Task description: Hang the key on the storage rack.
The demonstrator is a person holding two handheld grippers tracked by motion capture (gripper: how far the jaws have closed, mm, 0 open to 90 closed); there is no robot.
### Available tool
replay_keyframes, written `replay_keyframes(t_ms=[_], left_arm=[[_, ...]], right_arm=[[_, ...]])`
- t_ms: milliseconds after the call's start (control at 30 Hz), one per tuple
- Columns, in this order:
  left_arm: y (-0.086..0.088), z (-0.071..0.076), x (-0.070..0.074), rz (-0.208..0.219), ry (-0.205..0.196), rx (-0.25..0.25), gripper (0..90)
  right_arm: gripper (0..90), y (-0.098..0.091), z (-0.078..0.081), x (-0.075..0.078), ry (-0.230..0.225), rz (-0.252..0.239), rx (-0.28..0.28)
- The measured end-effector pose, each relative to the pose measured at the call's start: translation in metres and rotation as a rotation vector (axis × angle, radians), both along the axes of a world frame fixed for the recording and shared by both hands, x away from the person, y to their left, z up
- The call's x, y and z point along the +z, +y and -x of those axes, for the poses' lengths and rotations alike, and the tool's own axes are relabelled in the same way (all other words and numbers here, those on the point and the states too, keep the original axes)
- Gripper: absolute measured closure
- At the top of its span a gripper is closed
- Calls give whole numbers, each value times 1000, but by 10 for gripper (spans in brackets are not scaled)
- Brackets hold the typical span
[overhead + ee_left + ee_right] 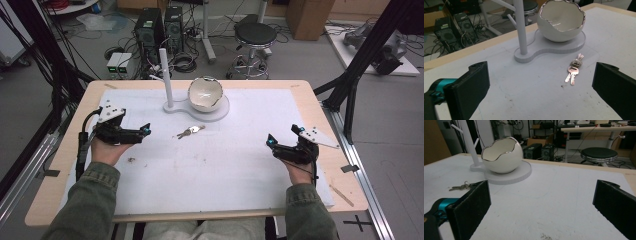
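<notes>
Keys [190,132] lie before the eggshell bowl [205,94], between two wide-open claws.

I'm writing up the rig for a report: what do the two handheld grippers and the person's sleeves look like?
Both the left gripper and the right gripper are black, each with a teal accent near the tip and a grey three-cornered plate on top. A black cable trails from each. Their fingers are flat, black, rectangular pads. The person wears olive-green sleeves.
</notes>
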State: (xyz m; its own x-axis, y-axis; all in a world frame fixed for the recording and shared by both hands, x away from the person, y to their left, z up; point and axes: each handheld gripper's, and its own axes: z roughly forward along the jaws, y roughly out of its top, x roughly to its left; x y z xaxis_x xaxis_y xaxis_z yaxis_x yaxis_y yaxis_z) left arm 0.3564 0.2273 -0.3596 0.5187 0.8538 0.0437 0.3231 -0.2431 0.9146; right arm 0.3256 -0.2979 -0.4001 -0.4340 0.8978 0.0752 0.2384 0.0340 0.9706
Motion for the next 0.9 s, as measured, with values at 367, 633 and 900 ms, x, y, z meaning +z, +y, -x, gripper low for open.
replay_keyframes(t_ms=[367, 633, 900], left_arm=[[-26, -17, 8, -54, 57, -59, 17], [-46, -33, 15, -86, 100, -117, 17], [-67, -54, 21, -132, 125, -167, 18]], right_arm=[[4, 0, -1, 0, -3, 0, 10], [5, -1, -1, 0, 18, -7, 10], [5, -8, 0, 1, 23, -32, -13]])
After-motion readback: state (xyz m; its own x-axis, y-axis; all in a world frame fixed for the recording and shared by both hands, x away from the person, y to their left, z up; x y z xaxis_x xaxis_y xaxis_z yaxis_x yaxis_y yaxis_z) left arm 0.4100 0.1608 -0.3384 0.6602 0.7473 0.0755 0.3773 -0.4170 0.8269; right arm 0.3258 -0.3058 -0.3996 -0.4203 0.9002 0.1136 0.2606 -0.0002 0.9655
